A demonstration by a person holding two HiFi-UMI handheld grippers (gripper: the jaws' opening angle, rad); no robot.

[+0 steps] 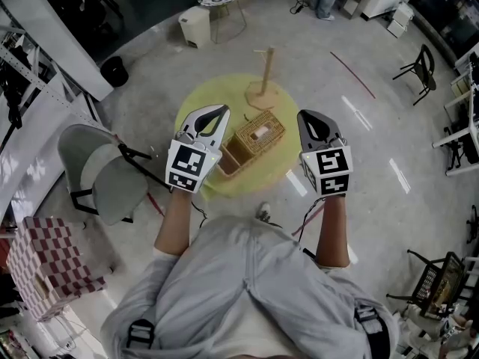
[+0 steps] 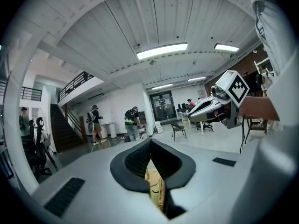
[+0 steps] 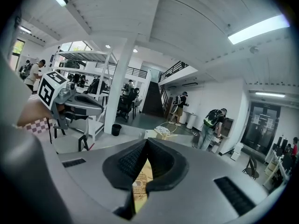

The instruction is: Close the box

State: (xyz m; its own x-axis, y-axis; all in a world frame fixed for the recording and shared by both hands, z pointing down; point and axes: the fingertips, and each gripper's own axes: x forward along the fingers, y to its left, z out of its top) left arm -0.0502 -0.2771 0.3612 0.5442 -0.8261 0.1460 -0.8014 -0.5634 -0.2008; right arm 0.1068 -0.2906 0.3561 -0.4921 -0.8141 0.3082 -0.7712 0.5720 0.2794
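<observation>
1. The wicker box [image 1: 258,134] sits mid-worktop [image 1: 224,88]. Its top looks open, with a flap, probably the lid, splayed toward 7 o'clock.
2. The left tool [image 1: 221,112] is at the box's 9 o'clock and the right tool [image 1: 306,115] at its 3. Both have their jaws pressed together and grip nothing.
3. This looks like the lining-up stage. Closing calls for a tip under that flap, swinging it over.

Box [image 1: 258,134]: the end at 7 o'clock is partly covered by the left gripper [image 1: 221,111]; contents are too small to be told. Worktop [image 1: 213,96] rim is hidden at 8 o'clock under that gripper. In both gripper views only a wicker sliver is seen thru the slot below the jaws.
</observation>
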